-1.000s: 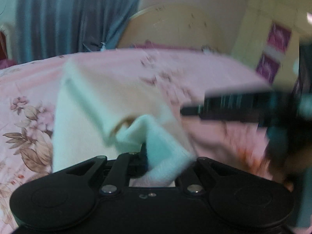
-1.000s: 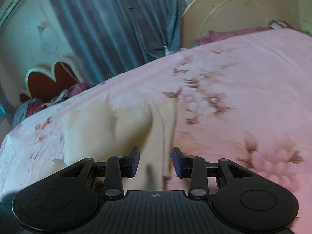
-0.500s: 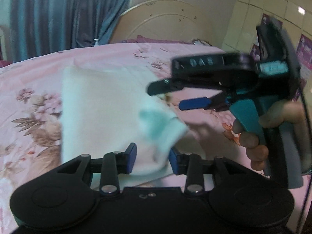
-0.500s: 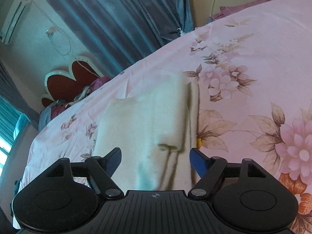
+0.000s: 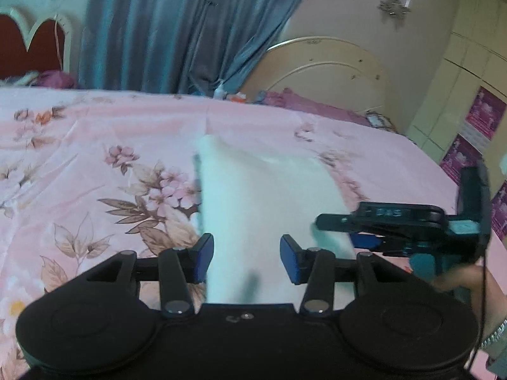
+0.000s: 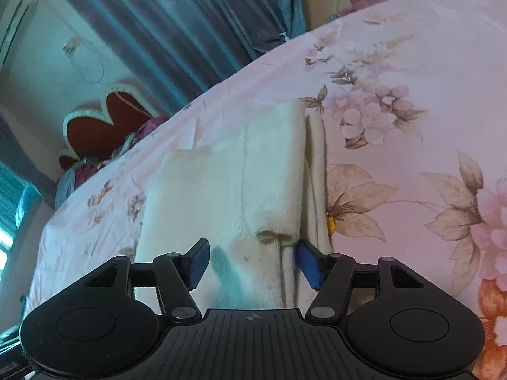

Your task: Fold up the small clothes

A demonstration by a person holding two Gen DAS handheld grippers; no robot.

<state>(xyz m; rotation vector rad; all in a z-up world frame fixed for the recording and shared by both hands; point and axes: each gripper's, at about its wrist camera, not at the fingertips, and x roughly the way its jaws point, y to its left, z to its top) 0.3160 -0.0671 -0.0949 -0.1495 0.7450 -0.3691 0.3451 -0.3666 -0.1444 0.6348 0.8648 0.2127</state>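
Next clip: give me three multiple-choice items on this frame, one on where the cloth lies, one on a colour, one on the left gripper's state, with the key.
1. Where does the cream cloth lie?
A. On the pink floral bedsheet
B. On a wooden chair
C. Hung on the curtain

2. What colour are the gripper finger pads?
A. Red
B. Blue
C. Yellow

3. In what state is the left gripper?
A. Clamped on the cloth
B. Jaws apart, nothing pinched
C. Holding a hanger

Key: 1 A, the folded cloth rests flat on the sheet in both views. 2 B, both pads show blue. 3 B, the jaws are opening, with the cloth lying below the gap and no fabric pressed by the pads.
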